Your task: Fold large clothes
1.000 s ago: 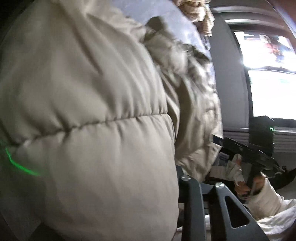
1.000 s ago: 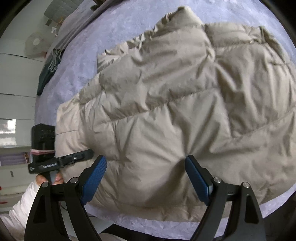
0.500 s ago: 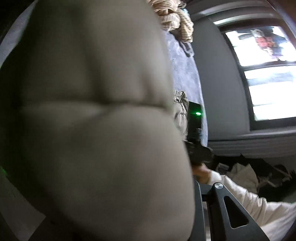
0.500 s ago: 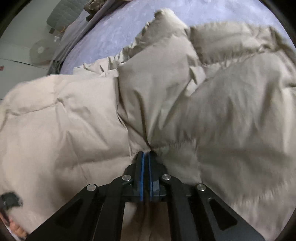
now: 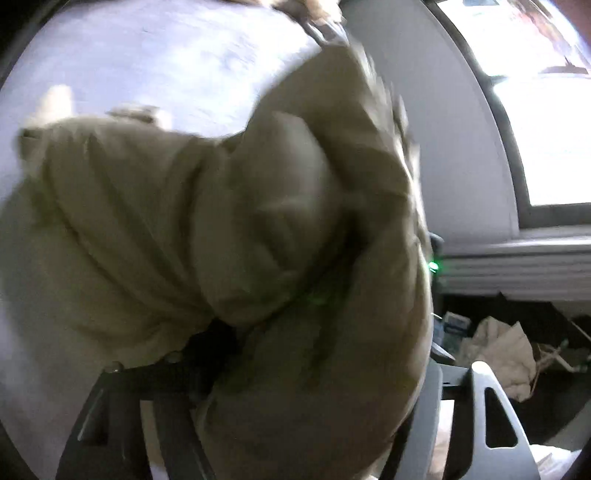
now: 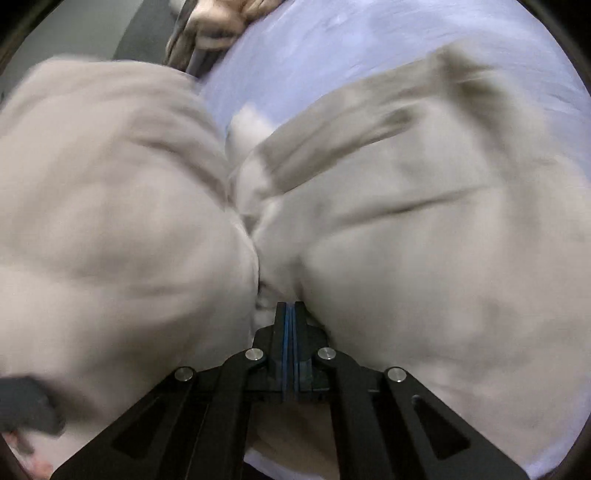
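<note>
A large beige puffer jacket (image 6: 424, 240) lies on a lavender bed sheet (image 6: 351, 48). My right gripper (image 6: 290, 314) is shut on a pinch of the jacket near its hem, with fabric bulging on both sides. In the left wrist view the jacket (image 5: 221, 240) fills most of the frame and drapes over my left gripper (image 5: 236, 332). Its fingertips are buried in the fabric, so the jaws do not show. The view is blurred by motion.
The lavender bed sheet (image 5: 166, 55) shows above the jacket. A rumpled striped cloth (image 6: 221, 22) lies at the bed's far edge. A bright window (image 5: 546, 110) and grey wall are on the right, with clutter and a pale cloth (image 5: 506, 354) on the floor below.
My right gripper closed on the jacket's hem and lifted it. The left gripper swung the jacket's side up and over, so the sheet now shows above it.
</note>
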The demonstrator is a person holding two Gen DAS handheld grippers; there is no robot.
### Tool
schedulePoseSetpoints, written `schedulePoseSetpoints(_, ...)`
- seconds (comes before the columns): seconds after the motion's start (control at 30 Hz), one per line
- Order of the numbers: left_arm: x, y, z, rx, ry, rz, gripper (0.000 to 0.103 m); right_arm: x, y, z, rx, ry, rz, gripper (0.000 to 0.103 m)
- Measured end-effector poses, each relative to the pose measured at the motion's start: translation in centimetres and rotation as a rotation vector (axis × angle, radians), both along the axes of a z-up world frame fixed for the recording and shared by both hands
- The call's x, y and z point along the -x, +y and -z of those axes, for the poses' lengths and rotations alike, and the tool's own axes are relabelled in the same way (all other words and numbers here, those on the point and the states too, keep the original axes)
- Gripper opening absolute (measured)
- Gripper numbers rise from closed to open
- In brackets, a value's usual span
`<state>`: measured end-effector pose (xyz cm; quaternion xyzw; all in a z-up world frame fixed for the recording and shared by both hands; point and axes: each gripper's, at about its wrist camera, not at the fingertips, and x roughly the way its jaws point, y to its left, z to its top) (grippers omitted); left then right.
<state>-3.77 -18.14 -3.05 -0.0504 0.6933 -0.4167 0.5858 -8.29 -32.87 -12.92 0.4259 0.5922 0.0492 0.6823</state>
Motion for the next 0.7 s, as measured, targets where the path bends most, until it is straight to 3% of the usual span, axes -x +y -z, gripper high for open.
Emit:
schedulePoseSetpoints(0.03, 0.3, -1.1, 0.9, 0.018, 0.006, 0.025, 0.081, 0.8, -1.2, -0.2, 0.003, 0.001, 0.019, 0.0)
schedulePoseSetpoints(0.17, 0.6, -4.1, 4.0, 0.062, 0.024, 0.043, 0.082, 4.7, -5.3, -0.6, 0.028, 0.027, 0.094, 0.005)
schedulePoseSetpoints(0.33, 1.6, -5.0, 6.0, 0.024, -0.015, 0.03, 0.082, 8.5, -7.8, -3.3, 0.075, 0.019, 0.101, 0.006)
schedulePoseSetpoints(0.4, 3.0, -7.2, 5.6, 0.004, -0.04, 0.026, 0.087, 9.6, -8.0, -5.8, 0.058, -0.055, 0.077, 0.031)
schedulePoseSetpoints(0.43, 3.4, -7.9, 5.5, -0.003, -0.051, 0.024, 0.09, 10.0, -7.8, -6.6, 0.052, -0.082, 0.067, 0.07)
schedulePoseSetpoints(0.47, 3.8, -8.5, 5.4, -0.014, -0.07, 0.021, 0.09, 10.1, -7.8, -7.5, 0.044, -0.111, 0.054, 0.093)
schedulePoseSetpoints(0.53, 4.8, -9.3, 5.0, -0.043, -0.111, 0.034, 0.09, 10.4, -6.5, -9.3, 0.002, -0.19, -0.002, 0.093)
schedulePoseSetpoints(0.63, 6.1, -11.1, 4.2, -0.099, -0.191, 0.054, 0.09, 8.9, -4.3, -10.1, -0.028, -0.223, -0.097, 0.093)
schedulePoseSetpoints(0.7, 6.6, -12.0, 2.1, -0.113, -0.313, 0.064, 0.09, 7.9, -2.0, -9.6, -0.002, -0.206, -0.141, 0.092)
